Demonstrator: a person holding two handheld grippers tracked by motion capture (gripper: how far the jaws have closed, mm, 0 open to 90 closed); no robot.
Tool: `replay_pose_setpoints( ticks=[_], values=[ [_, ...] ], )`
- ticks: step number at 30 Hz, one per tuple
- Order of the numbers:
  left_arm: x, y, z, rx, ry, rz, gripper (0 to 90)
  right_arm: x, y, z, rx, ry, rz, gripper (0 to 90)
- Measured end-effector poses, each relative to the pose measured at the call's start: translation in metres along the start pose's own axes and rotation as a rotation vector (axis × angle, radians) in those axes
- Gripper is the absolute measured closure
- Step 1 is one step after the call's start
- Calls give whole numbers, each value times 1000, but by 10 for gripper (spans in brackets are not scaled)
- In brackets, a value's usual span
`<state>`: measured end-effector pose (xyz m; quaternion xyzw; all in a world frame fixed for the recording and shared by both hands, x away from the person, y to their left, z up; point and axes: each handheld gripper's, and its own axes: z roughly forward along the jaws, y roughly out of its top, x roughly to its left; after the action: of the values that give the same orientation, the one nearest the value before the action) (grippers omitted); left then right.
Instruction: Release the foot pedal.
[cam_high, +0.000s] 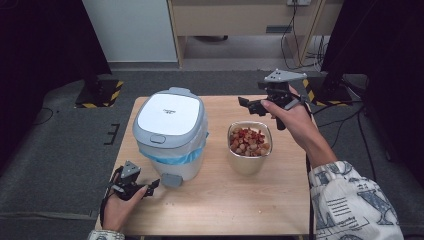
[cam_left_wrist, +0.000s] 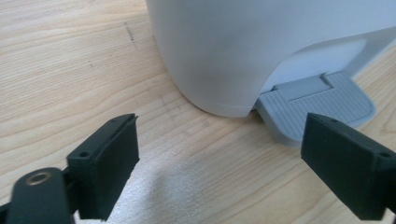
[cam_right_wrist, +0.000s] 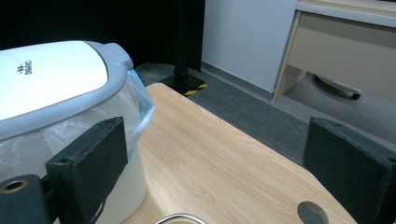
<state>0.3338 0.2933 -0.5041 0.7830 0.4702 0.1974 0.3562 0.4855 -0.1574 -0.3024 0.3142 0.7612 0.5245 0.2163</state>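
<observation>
While the left gripper (cam_high: 150, 186) rests low at the near left of the desk (cam_high: 225, 200), its jaws stand wide apart with nothing between them, pointing at the foot pedal (cam_high: 171, 179) of the small white bin (cam_high: 170, 132). In the left gripper view the grey ribbed pedal (cam_left_wrist: 317, 105) lies just ahead of the right-hand jaw and close to it, apart from it as far as can be seen, and the bin's curved white wall (cam_left_wrist: 224, 51) stands just beyond the gap. The bin's lid (cam_high: 169, 112) is down, and a blue liner (cam_high: 172, 157) shows under its rim.

Raised above the far right part of the desk, the right gripper (cam_high: 245, 103) is also spread open and holds nothing. It hangs beyond the steel bowl (cam_high: 249, 147) of reddish and pale pieces, which stands just right of the bin. In the right gripper view the bin's lid (cam_right_wrist: 46, 74) and liner (cam_right_wrist: 137, 100) sit behind the left-hand jaw, and bare desk (cam_right_wrist: 210, 154) lies between the jaws.

The bowl (cam_right_wrist: 181, 219) is cut off at the bottom edge of that view, just a sliver of rim. In the left gripper view the bin's top is out of frame, and part of the pedal's near edge is covered by the jaw. What the pieces in the bowl are is hard to make out.
</observation>
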Motion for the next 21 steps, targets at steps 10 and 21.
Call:
replay_pose_setpoints(
  ticks=[10, 21],
  values=[
    [1, -1, 2, 0, 6, 1, 59, -5, -1, -7, -15, -26, 5, 64],
    [1, -1, 3, 5, 15, 7, 56, -14, -3, -19, -23, -60, 24, 61]
  ],
)
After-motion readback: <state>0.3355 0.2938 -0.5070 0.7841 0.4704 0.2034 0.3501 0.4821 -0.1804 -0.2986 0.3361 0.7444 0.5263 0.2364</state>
